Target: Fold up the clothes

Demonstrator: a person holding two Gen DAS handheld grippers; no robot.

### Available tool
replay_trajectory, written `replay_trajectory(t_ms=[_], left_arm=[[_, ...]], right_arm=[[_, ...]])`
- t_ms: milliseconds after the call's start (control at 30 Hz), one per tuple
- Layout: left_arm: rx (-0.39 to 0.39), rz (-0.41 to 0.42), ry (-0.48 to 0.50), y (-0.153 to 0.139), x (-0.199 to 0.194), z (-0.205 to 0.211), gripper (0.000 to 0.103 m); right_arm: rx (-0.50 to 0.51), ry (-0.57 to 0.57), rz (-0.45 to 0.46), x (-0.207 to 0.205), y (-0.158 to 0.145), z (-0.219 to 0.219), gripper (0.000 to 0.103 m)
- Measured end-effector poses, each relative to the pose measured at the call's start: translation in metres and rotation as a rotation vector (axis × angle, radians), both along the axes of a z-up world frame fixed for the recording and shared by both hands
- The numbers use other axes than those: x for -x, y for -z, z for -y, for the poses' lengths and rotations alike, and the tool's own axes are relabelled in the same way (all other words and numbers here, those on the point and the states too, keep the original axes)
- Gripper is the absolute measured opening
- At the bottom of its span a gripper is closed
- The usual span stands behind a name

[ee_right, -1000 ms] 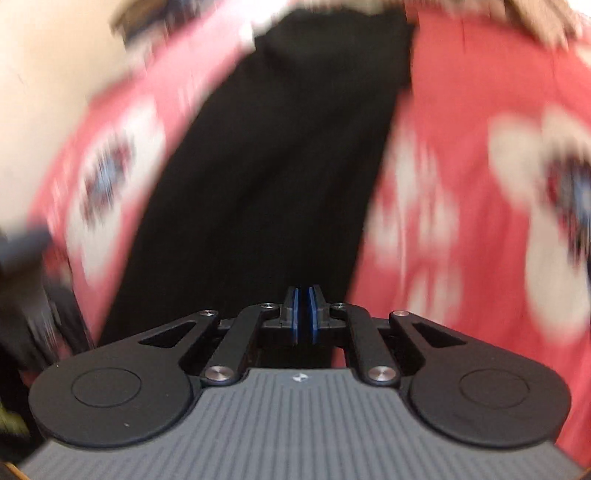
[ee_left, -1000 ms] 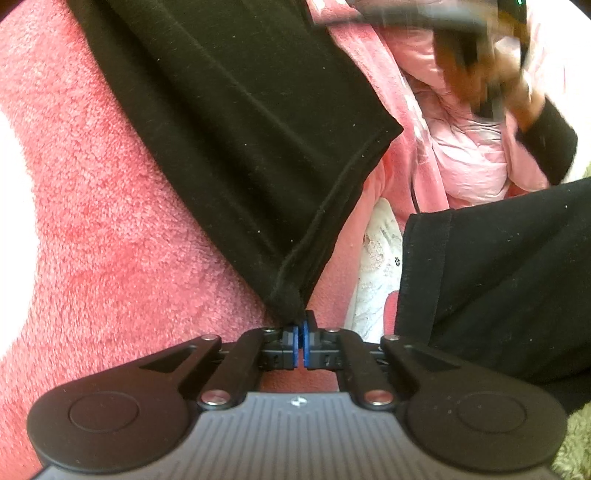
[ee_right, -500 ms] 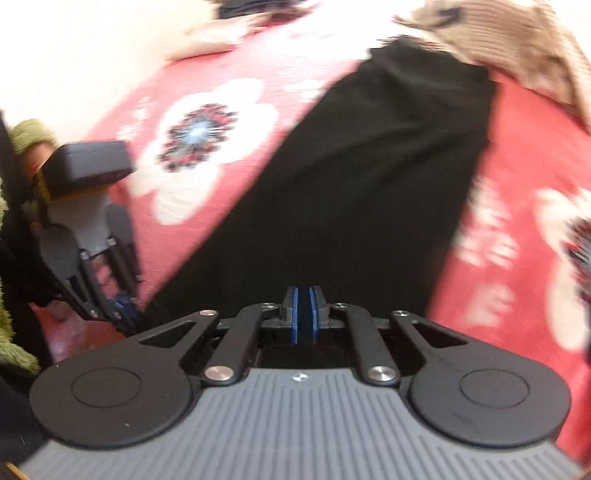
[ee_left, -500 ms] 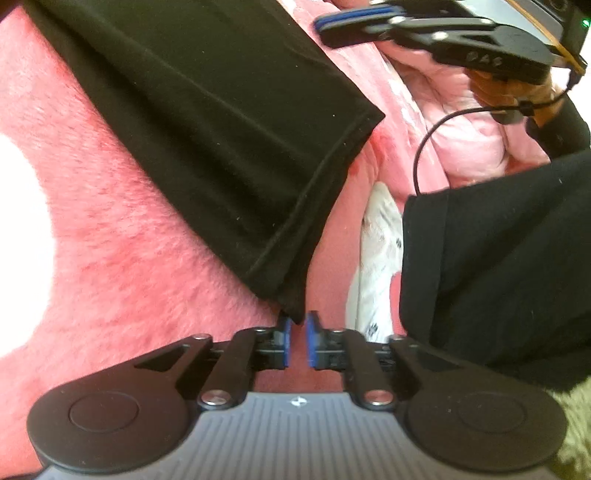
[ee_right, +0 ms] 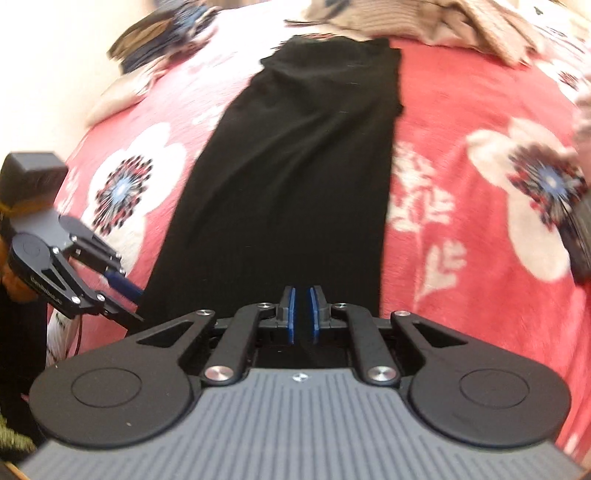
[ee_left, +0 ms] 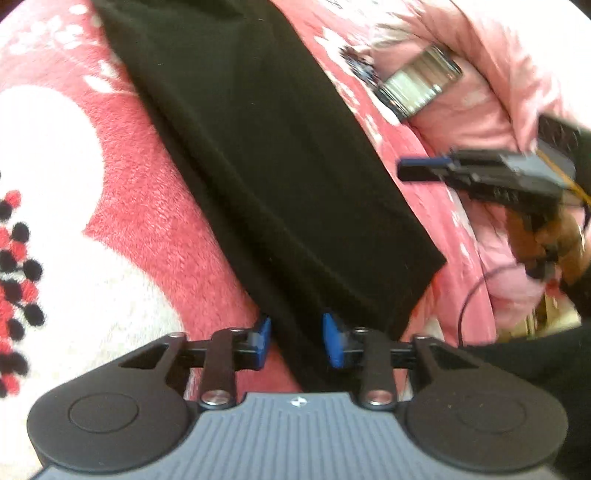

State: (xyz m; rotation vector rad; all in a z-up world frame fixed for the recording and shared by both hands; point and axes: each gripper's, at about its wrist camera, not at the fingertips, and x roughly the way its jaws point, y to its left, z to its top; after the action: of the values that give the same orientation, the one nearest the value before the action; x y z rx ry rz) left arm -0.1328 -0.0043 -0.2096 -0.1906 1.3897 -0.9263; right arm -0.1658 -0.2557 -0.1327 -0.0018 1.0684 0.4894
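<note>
Black garment (ee_left: 280, 177) between parted left tool (ee_left: 296, 341)

A bed covered by a red fleece blanket (ee_right: 443, 110) with large white flowers carries everything. A long black garment (ee_right: 303, 166) lies flat on the blanket, stretched out in a narrow strip. Beyond the far end of the garment sits a heap of beige striped cloth (ee_right: 424, 18), touching or nearly touching it. To the far left of the garment lies a blurred dark and tan bundle (ee_right: 166, 33). In the left wrist view, crumpled pink fabric (ee_left: 480, 122) lies to the right of the garment.
</note>
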Motion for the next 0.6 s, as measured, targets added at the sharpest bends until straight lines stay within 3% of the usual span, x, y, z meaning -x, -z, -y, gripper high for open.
replay_trajectory(t_ms=[33,100,400,600], left_arm=[[0.000,0.000,-0.015,0.001,0.001,-0.008,0.007],[-0.001,-0.001,-0.044,0.004,0.004,-0.025,0.004],[-0.038,-0.046,-0.140,0.016,0.012,-0.083,0.002],[-0.041,-0.041,-0.161,0.020,0.013,-0.074,0.002]], right_arm=[[-0.005,0.012,-0.003,0.002,0.002,0.003,0.008],[-0.008,0.021,-0.006,0.003,0.005,0.006,0.008],[0.046,0.037,-0.013,0.000,0.017,0.009,0.008],[0.010,-0.024,0.015,-0.002,0.014,-0.001,0.008]])
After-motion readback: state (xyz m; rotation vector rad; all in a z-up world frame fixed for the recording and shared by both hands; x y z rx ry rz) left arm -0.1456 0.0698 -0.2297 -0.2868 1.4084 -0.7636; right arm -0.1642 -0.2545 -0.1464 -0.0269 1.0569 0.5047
